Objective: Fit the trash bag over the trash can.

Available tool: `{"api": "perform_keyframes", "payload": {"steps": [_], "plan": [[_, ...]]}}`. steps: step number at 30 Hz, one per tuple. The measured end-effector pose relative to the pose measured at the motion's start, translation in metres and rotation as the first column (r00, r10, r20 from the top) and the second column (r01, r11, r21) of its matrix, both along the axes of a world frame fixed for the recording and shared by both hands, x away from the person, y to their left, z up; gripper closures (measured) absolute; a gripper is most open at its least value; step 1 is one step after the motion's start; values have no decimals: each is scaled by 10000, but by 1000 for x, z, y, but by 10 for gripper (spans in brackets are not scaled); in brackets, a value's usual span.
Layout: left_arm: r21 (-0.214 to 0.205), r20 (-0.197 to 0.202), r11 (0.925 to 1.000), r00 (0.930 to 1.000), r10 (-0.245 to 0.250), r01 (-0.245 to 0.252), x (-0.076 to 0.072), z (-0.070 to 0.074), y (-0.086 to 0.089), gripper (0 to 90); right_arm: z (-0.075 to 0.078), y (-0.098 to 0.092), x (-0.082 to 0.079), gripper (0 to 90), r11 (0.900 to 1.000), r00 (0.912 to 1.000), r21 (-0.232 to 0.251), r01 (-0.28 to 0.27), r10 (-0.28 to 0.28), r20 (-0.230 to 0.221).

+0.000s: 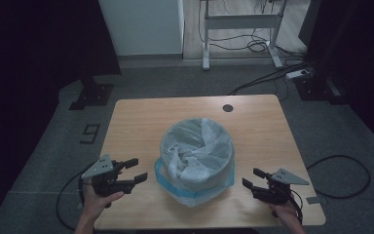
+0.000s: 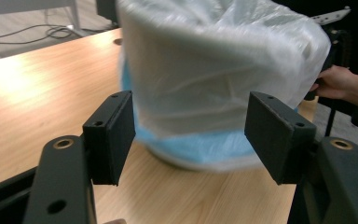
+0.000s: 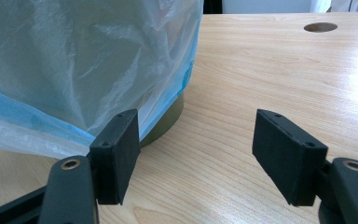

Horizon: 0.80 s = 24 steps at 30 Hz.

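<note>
On the wooden table [image 1: 141, 117] we list one round bin [image 1: 197, 156], standing upright near the middle and somewhat toward the person's edge. We note that it is lined with a pale translucent bag [image 1: 199, 146], whose mouth is folded out over the rim and hangs down the outer wall; a blue hem [image 1: 195, 195] of the bag lies spread on the table round the foot of the bin. Crumpled plastic sits loose inside the opening. We record the left gripper [image 1: 139, 169] at the left of the bin, held in the person's left hand [image 1: 97, 197], its jaws pointing toward the bin's side and standing apart with nothing between them; in the left gripper view the bag-covered wall [image 2: 214, 70] lies just ahead of the pads, not touching them. We record the right gripper [image 1: 252, 178] at the right of the bin, held in the person's right hand [image 1: 287, 212], its jaws likewise parted and empty, pointing toward the bin and clear of it. In the right gripper view the dark base of the bin [image 3: 168, 119] shows under the bag's edge, just beyond the left pad. A round cable hole [image 1: 228, 107] sits in the table's far side, well apart from the bin. Beyond the table we enter a grey floor with trailing cables [image 1: 263, 46] and the feet of a desk frame [image 1: 241, 22].
</note>
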<state>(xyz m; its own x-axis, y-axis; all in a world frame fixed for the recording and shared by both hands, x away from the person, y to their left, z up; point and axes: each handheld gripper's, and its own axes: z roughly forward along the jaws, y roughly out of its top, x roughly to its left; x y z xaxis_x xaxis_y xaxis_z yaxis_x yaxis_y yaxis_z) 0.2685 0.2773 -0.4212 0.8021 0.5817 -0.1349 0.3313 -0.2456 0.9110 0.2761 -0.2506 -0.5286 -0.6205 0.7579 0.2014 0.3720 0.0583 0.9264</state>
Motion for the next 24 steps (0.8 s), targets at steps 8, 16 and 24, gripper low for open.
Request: {"api": "perform_keyframes", "payload": {"steps": [8, 16, 24], "plan": [[3, -214, 9974, 9972, 721, -722, -13, -22, 24, 339, -1, -1, 1, 314, 10000, 10000, -9, 38, -38, -41], [443, -328, 9949, 9952, 917, -903, -13, -32, 24, 339, -2, -1, 2, 314, 10000, 10000, -24, 86, -86, -51], [579, -350, 9948, 9957, 859, -838, -8, -34, 15, 337, -1, -4, 2, 311, 9999, 9999, 66, 107, -107, -10]]}}
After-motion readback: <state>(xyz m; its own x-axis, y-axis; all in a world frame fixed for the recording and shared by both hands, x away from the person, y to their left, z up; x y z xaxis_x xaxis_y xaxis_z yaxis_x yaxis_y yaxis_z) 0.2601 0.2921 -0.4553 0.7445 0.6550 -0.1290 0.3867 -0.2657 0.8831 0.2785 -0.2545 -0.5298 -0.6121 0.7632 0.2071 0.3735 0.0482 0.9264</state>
